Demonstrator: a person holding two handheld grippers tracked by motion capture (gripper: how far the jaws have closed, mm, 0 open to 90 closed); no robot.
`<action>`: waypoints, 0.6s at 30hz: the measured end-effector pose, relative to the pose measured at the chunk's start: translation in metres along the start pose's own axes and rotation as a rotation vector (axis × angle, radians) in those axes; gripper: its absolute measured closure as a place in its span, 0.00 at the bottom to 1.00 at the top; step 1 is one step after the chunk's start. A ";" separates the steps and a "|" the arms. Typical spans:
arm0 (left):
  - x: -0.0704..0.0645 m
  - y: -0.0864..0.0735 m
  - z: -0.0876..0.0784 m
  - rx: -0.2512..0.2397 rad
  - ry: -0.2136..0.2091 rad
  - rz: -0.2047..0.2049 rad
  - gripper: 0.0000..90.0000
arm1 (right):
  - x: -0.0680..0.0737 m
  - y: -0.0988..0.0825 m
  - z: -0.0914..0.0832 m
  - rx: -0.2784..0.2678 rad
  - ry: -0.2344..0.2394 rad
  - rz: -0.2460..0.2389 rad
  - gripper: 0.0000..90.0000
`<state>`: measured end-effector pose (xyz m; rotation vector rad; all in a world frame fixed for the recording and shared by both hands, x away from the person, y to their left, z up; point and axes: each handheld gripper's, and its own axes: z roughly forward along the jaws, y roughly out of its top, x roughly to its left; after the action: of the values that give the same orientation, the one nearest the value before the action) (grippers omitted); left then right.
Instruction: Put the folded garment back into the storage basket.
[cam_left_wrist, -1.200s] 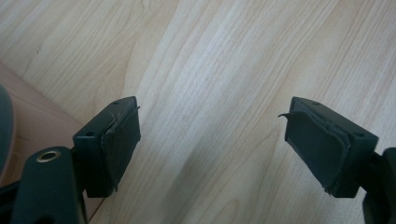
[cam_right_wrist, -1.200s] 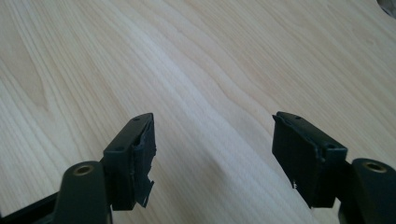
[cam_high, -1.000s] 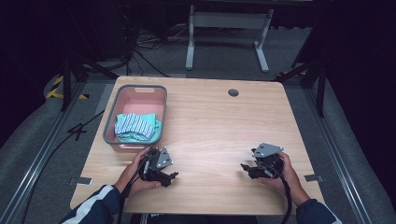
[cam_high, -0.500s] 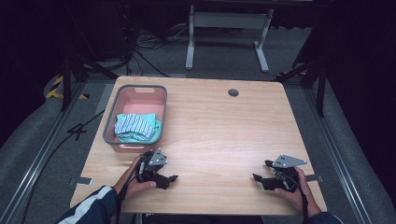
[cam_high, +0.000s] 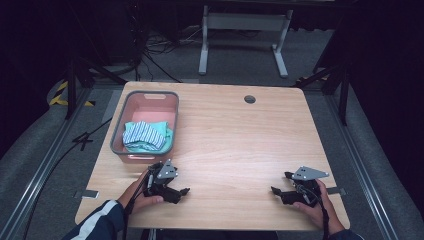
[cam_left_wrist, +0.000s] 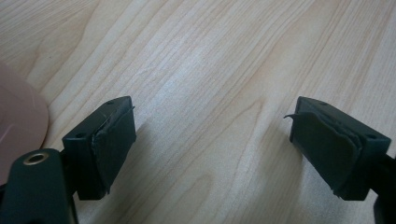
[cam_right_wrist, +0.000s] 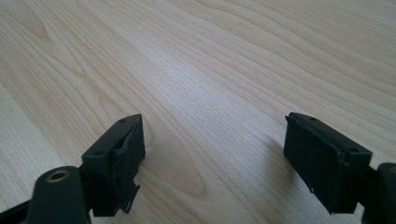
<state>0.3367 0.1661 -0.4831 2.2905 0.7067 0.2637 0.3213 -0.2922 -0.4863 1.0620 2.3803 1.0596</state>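
Presently: folded striped cloth (cam_high: 144, 134), lying in the pink basket (cam_high: 150, 98) at the table's (cam_high: 240, 140) left, untouched. Left gripper (cam_high: 181, 191), just beside the basket's near end, spread, empty. Right gripper (cam_high: 279, 186), now drawn back to the table's right near corner, jaws lately widened, nothing between. Work appears finished or paused.

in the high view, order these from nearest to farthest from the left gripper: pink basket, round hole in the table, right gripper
From the left gripper:
1. Pink basket, just beyond it, table's left.
2. Right gripper, across the near edge.
3. Round hole, far side, right of centre.
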 end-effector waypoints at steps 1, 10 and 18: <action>0.000 0.000 0.000 -0.001 0.000 -0.001 0.16 | 0.000 0.000 0.000 0.000 0.000 0.000 0.23; 0.000 0.000 0.000 0.000 -0.002 -0.005 0.16 | 0.000 0.000 0.000 0.003 -0.002 0.004 0.22; 0.000 0.000 0.000 0.001 0.000 -0.003 0.16 | 0.000 0.000 0.000 0.003 -0.003 0.007 0.22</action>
<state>0.3367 0.1658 -0.4832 2.2898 0.7106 0.2619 0.3216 -0.2921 -0.4863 1.0726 2.3786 1.0559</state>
